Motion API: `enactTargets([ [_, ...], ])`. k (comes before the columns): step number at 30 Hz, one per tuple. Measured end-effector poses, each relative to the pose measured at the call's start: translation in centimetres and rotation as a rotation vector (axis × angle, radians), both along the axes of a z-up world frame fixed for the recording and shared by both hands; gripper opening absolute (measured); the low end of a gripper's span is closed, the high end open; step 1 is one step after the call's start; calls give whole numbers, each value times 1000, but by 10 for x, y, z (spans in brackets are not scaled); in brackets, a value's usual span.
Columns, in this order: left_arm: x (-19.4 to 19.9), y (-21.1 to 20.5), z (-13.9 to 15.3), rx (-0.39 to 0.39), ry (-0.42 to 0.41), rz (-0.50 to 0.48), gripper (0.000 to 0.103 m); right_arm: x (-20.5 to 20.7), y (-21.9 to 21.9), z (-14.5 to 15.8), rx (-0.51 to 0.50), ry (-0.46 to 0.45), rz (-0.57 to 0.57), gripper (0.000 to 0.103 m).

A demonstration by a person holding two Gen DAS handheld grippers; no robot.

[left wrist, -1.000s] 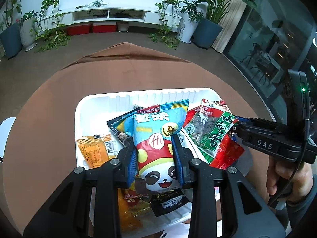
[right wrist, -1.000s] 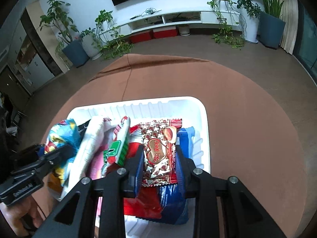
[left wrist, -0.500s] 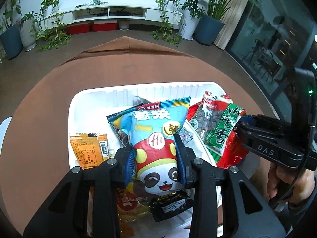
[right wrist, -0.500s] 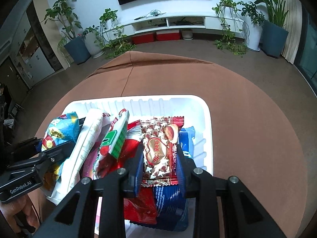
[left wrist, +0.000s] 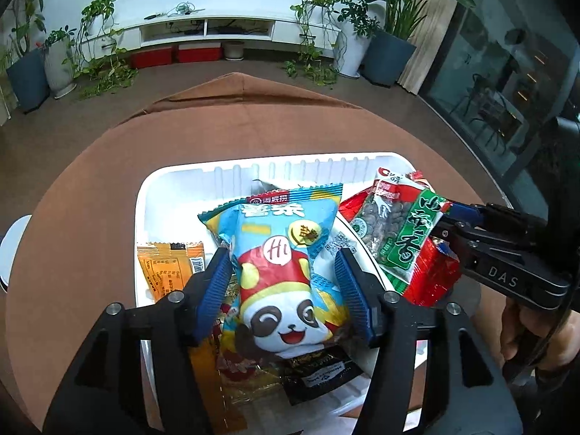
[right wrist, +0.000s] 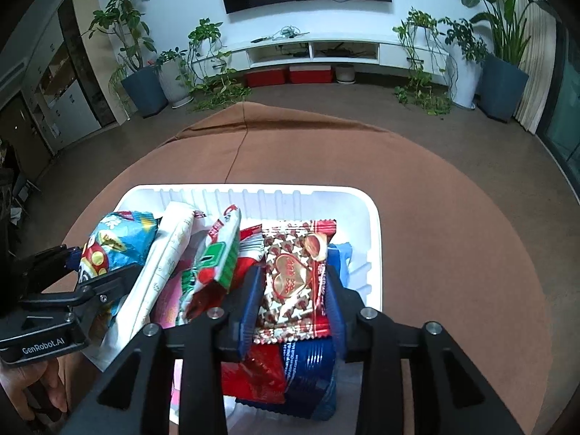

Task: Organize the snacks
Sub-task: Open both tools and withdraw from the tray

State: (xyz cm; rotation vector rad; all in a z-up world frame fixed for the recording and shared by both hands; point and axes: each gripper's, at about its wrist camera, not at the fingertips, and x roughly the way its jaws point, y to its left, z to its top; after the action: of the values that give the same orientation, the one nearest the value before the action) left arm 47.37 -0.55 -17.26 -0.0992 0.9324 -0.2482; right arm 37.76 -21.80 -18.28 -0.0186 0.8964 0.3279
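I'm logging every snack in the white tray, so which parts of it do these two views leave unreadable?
- Left wrist view: the black sachet and gold-red packet lie mostly under the blue panda chip bag and the left gripper.
- Right wrist view: the dark blue packet is covered by the red-and-white heart-print packet in the right gripper.
- The white plastic tray's near edge is hidden behind gripper bodies in both views.

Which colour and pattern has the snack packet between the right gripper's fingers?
Red-edged packet, silver-white with small brown hearts and one big red heart; clearest in the right wrist view.
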Motion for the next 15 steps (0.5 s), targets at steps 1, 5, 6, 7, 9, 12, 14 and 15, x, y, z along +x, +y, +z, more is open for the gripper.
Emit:
enactTargets([
  [1,-1,0,1,1,-1,-1,58,-2,0,2,-3,-5,2,38],
  [5,-8,-5,9,3,-17,3,66,-6,0,8,-3,-18,3,46],
  [6,-10,-6,12,4,-25,3,69,-7,0,10,-3,-23,3,47],
  [7,-14,-6,16,5,-35,2,73,-10,-2,13,1,-31,3,51],
  [9,-19,-6,24,4,-55,4,78,-14,-6,18,8,-46,-5,56],
  [12,-35,-3,38,-7,-84,6,93,-21,-16,26,45,-56,-20,63],
  [14,-49,-1,44,-4,-102,7,100,-32,-25,34,86,-69,-28,71],
  [15,-57,1,46,-9,-105,7,102,-38,-29,36,107,-73,-28,73],
])
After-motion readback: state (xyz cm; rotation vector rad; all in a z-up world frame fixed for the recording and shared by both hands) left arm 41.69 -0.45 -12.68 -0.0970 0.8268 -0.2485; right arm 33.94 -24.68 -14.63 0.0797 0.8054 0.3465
